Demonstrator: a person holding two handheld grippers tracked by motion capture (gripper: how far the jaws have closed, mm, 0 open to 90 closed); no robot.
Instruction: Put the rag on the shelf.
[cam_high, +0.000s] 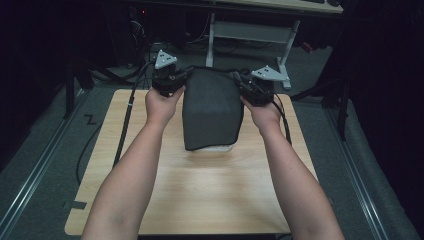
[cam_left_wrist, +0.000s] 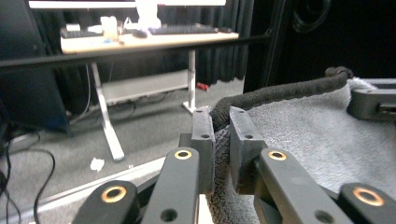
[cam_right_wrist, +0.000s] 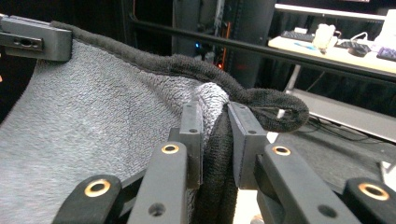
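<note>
Gripping: both claws are clamped on one dark grey towel (cam_high: 212, 112), each on an upper corner.
Left claw (cam_left_wrist: 222, 140): jaws stand narrow, pinching the towel's thick rolled hem between them; in the high view this claw (cam_high: 181, 80) sits at the towel's upper left corner, near the far edge of the worktop (cam_high: 200, 195).
Right claw (cam_right_wrist: 215, 133): jaws likewise narrow, closed on a bunched fold of the towel, with a loop of the hem curling out just beyond the tips; from above it (cam_high: 241, 82) holds the upper right corner.
Hands: the left hand (cam_high: 161, 106) and right hand (cam_high: 265, 116) grasp the claw bodies, forearms coming in from the near edge.
Towel, position: stretched between the two claws over the far middle of the worktop, its top edge held up and level, the cloth hanging down toward the near side.
Towel, lower edge: lies on the wood around the worktop's centre, with a pale strip (cam_high: 216, 148) showing just under it.
Towel, surface: looped terry pile, lighter grey on the inner face, darker along the hem.
Cables: a black cable (cam_high: 125, 117) trails from the left claw across the worktop's left edge.
Beyond: a desk (cam_left_wrist: 140, 42) with a keyboard stands past the far edge.
</note>
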